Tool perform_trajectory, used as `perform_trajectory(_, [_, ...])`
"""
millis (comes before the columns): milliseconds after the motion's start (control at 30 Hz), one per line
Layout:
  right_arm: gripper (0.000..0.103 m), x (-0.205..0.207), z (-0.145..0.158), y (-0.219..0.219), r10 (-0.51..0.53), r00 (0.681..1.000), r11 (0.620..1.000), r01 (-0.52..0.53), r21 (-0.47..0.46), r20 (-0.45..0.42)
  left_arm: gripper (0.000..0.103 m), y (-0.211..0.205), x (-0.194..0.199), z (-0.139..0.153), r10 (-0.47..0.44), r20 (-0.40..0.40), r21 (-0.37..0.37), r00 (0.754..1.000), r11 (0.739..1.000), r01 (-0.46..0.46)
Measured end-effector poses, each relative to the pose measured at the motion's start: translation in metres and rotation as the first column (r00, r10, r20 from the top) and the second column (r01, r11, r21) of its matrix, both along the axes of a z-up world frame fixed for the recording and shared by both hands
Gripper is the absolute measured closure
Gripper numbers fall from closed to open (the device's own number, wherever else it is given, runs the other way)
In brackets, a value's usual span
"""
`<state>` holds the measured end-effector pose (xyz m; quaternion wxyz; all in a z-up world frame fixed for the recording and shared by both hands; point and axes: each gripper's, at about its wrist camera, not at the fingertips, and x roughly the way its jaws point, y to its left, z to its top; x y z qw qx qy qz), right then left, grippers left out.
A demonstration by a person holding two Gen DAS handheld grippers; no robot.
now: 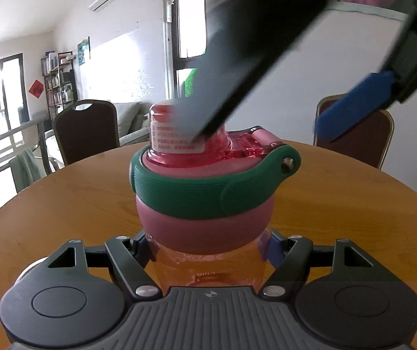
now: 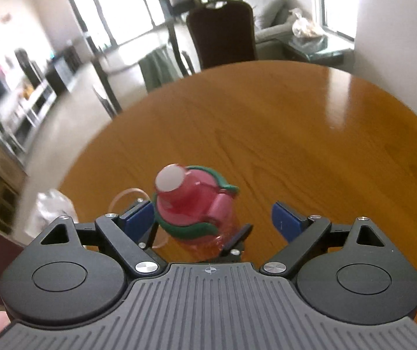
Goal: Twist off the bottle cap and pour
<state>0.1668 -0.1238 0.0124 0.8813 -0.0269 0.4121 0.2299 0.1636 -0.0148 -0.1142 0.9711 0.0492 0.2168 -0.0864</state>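
Left tool [image 1: 208,248] pinching bottle [image 1: 208,265]; right tool [image 2: 212,218] spread above cap [image 2: 191,204], seemingly clear.

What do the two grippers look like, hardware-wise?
Both match. The left gripper and the right gripper each have a grey ribbed body with a small crosshair mark, two round black housings, black linkage arms with silver screws, and blue finger pads. No cables visible.
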Motion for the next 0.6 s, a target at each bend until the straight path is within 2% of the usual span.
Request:
perform_trajectory(133, [0.027, -0.003, -0.001, 0.024, 0.008, 1.000, 0.996, -0.007, -0.092, 0.015, 0.030, -0.003, -0.002, -0.002, 0.028, 0.015, 0.007, 1.000, 1.000, -0.028])
perform_trajectory(400, [0.028, 0.000, 0.002, 0.038, -0.009, 1.000, 0.988, 0.006, -0.152, -0.018, 0.027, -0.017, -0.008, -0.002, 0.068, 0.067, 0.092, 0.995, 0.993, -0.074])
perform_trajectory(533, [0.029, 0.003, -0.001, 0.037, 0.012, 1.000, 0.988, -0.013, -0.151, -0.006, 0.030, -0.007, -0.009, -0.001, 0.027, 0.064, 0.048, 0.998, 0.998, -0.030])
perform_trajectory(600, [0.029, 0.008, 0.000, 0.034, 0.088, 0.996, 0.983, -0.089, -0.160, -0.016, 0.031, 0.000, -0.008, 0.001, -0.006, 0.056, 0.031, 0.998, 0.999, 0.004])
